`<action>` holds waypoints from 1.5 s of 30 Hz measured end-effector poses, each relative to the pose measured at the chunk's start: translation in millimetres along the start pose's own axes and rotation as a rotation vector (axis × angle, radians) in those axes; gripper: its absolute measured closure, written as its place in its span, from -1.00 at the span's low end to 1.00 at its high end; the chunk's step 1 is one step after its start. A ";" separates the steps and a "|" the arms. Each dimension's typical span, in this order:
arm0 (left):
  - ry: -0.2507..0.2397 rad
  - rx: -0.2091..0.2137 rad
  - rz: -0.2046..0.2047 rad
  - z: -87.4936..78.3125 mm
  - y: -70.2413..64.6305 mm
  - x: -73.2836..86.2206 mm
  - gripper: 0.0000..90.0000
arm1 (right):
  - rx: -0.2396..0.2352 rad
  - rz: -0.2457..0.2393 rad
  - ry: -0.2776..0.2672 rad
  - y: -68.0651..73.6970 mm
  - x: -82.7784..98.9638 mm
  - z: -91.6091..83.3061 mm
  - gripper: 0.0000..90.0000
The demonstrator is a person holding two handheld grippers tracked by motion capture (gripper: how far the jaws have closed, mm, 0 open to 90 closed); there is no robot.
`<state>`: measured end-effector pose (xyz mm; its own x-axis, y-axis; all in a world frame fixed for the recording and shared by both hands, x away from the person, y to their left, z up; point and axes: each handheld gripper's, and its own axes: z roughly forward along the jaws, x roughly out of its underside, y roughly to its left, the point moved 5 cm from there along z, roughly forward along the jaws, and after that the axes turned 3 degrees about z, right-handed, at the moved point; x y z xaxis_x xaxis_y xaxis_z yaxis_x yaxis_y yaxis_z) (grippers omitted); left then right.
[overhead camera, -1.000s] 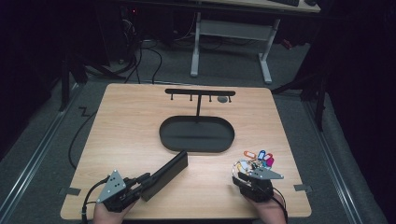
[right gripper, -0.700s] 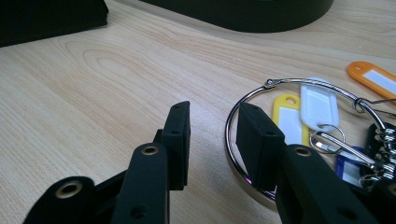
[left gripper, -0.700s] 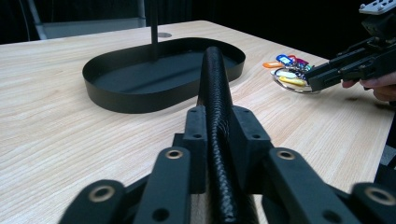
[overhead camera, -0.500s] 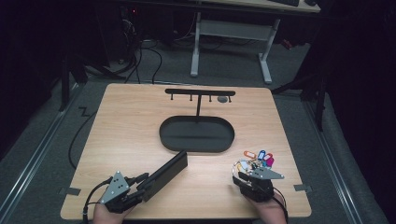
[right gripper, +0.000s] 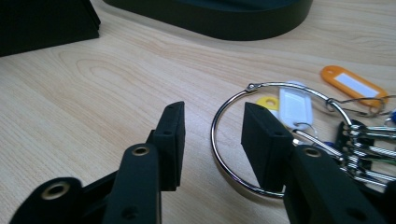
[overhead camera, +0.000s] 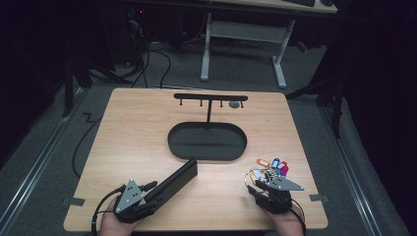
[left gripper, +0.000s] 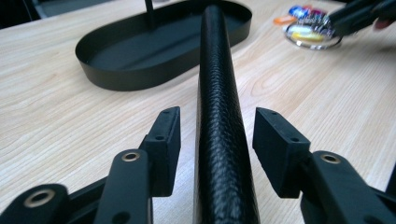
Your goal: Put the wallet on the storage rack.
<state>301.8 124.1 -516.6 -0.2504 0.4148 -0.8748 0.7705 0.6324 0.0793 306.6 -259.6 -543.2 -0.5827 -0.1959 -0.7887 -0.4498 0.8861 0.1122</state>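
Tabletop (overhead camera: pixel 128 142) of pale wood grain is seen lit in a dark room; grey floor, cables and a white-legged desk (overhead camera: pixel 243 46) are noted beyond its far edge. Black oval tray (overhead camera: pixel 179 147) sits near the middle of the table, with a thin post rising from it to a bar with small hooks (overhead camera: pixel 210 97); nothing loose is made out inside the tray.

Long black pebbled case (left gripper: pixel 219 116) is laid on the wood just short of the tray's near-left rim. Left gripper (left gripper: pixel 217 140) has just been opening its jaws: they stand apart on either side of the case's near end, with a gap seen at each pad.

Key ring (right gripper: pixel 243 140) with coloured tags (overhead camera: pixel 270 164) lies near the right front corner. Right gripper (right gripper: pixel 212 140) has also just been opening; one pad is set inside the ring's loop and the other outside, unclamped.
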 end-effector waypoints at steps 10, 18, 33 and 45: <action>0.126 -0.015 0.058 7.8 -3.5 -11.6 0.23 | 0.060 -0.068 0.053 -8.4 3.8 -8.0 0.10; 0.276 -0.034 0.142 15.3 -6.6 -22.9 0.25 | 0.074 -0.085 -0.014 -16.1 9.8 -23.9 0.07; 0.471 0.017 0.122 25.4 -1.3 -44.7 0.30 | -0.012 0.053 -0.065 -37.5 18.3 -34.0 0.08; 0.589 0.083 0.131 33.4 2.2 -51.6 0.35 | -0.017 0.055 -0.053 -36.6 19.2 -30.7 0.09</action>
<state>336.1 82.3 -487.2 -0.4141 0.7929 -0.4470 0.8542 0.5082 0.1101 291.0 -308.8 -543.9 -0.5701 -0.1242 -0.8121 -0.4297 0.8876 0.1659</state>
